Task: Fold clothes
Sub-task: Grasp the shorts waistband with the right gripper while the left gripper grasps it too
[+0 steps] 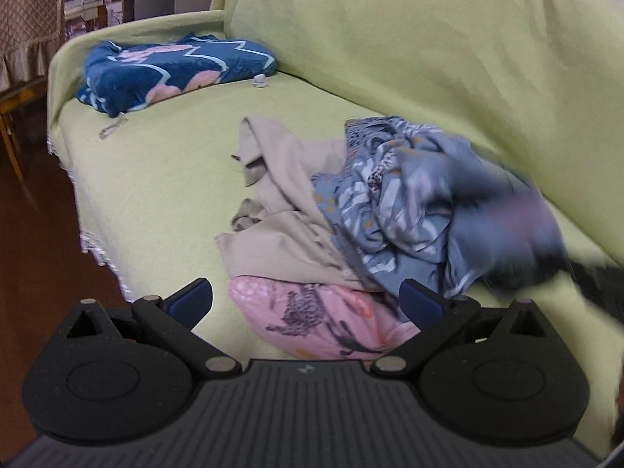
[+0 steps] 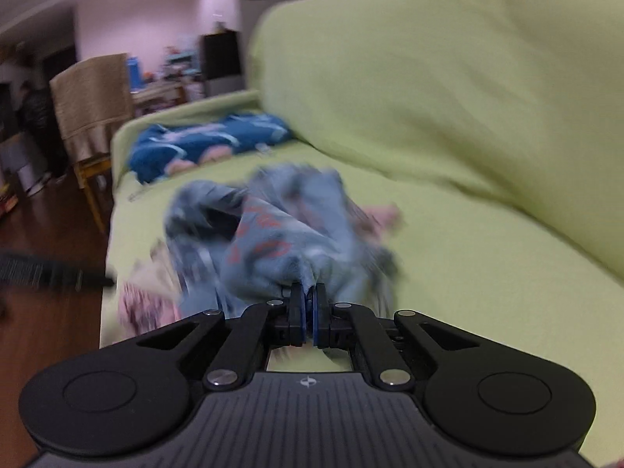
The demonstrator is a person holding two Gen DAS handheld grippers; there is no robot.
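Right gripper: jaws clamped tight on a fold of the blue patterned garment, cloth bunched up and lifted just ahead of the pads, blurred. Left gripper: jaws spread wide, holding nothing, hanging just above the near edge of the clothes pile.

Directly between and beyond the left jaws, a pink printed garment at the bottom of the pile, lying on the sofa seat. On top of it, a crumpled beige garment, spreading toward the left and back. Against the beige one, on its right, the blue patterned garment, heaped and rumpled, its right end smeared by blur where the dark shape of the right gripper shows.

All three pieces resting on a sofa draped in a light green cover, close to the backrest. Farther back, by the armrest, a folded dark blue blanket with pink and pale markings, well apart from the pile. Just beside the blanket, a small white round thing, too small to tell. Beyond the sofa, a chair with a tan quilted cover on a dark wooden floor.
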